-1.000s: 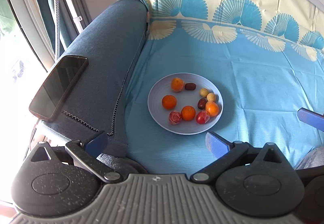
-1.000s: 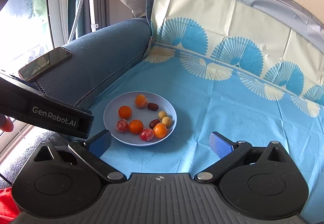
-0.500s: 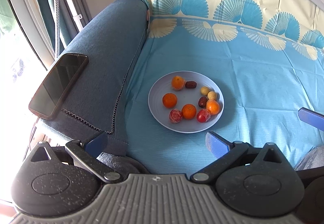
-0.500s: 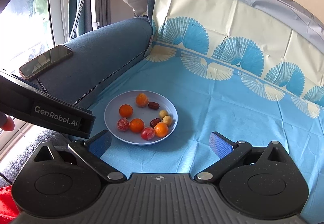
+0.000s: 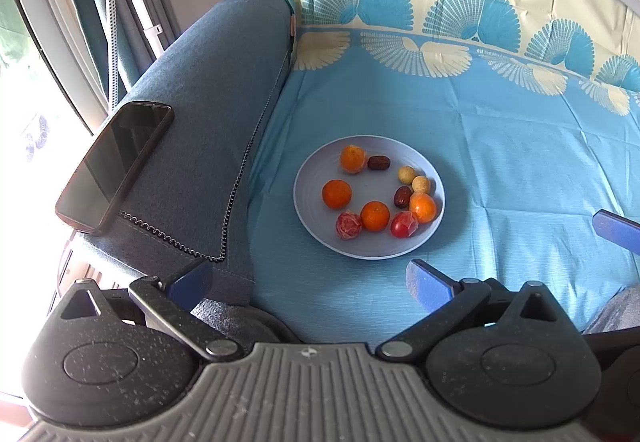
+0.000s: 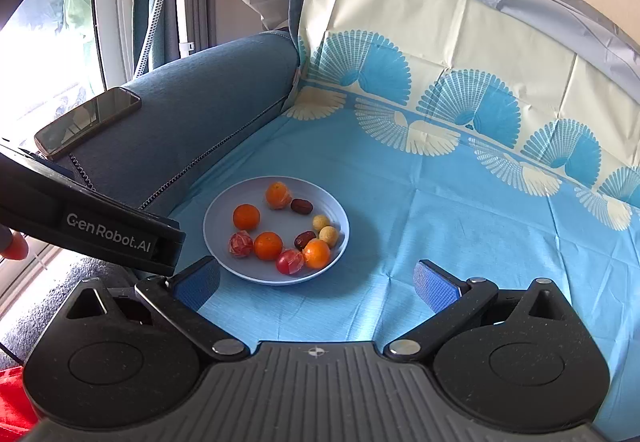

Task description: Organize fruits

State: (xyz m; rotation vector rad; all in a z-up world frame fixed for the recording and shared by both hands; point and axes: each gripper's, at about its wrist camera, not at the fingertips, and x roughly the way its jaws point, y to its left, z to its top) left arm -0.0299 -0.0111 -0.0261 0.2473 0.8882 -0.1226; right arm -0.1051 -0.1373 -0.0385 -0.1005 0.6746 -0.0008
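Note:
A pale blue plate [image 5: 312, 202] lies on a blue cloth over a sofa seat and also shows in the right wrist view [image 6: 218, 238]. It holds several small oranges [image 5: 337, 194], two dark dates [image 5: 379, 162], two yellow round fruits [image 5: 406, 174], a red tomato [image 5: 403, 225] and a red wrapped fruit [image 5: 348, 225]. My left gripper [image 5: 308, 282] is open and empty, just short of the plate's near rim. My right gripper [image 6: 316, 284] is open and empty, just short of the plate's near right rim.
A black phone [image 5: 114, 166] lies on the blue sofa armrest [image 5: 208, 130] left of the plate. The left gripper's body [image 6: 100, 234] crosses the left of the right wrist view. The sofa back [image 6: 460, 54] rises behind. A window is at far left.
Both grippers have drifted slightly; the plate sits a little higher in the left wrist view and lower right in the right wrist view. Both stay open and empty.

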